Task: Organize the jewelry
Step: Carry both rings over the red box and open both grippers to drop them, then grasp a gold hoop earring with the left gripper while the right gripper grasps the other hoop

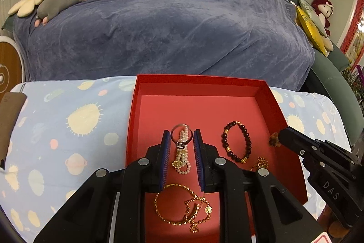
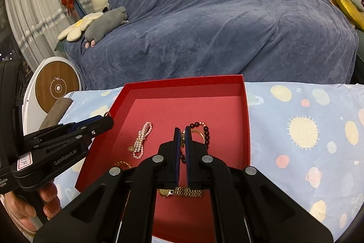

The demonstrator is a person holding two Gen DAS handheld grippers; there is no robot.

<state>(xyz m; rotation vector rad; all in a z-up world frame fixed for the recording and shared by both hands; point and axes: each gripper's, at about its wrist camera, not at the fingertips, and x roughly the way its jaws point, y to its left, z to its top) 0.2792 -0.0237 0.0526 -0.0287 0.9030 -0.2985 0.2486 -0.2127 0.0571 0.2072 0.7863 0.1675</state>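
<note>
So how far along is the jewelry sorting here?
Nearly done, it seems: the pearl strand, dark bead bracelet, gold chains and gold watch lie in the red box. In hand: the left tongs grip a silver ring, the right tongs a small brownish piece. Left: setting both down.

Behind, a sofa under a blue-grey throw (image 1: 173,15); on its left end, a grey plush (image 1: 61,0) beside a flower cushion (image 1: 31,0). At right, gold pillows (image 1: 309,24) and a red doll (image 1: 323,8). Below, a planet-print cloth (image 1: 68,124); far left, a round wood-faced device (image 2: 56,88).
</note>
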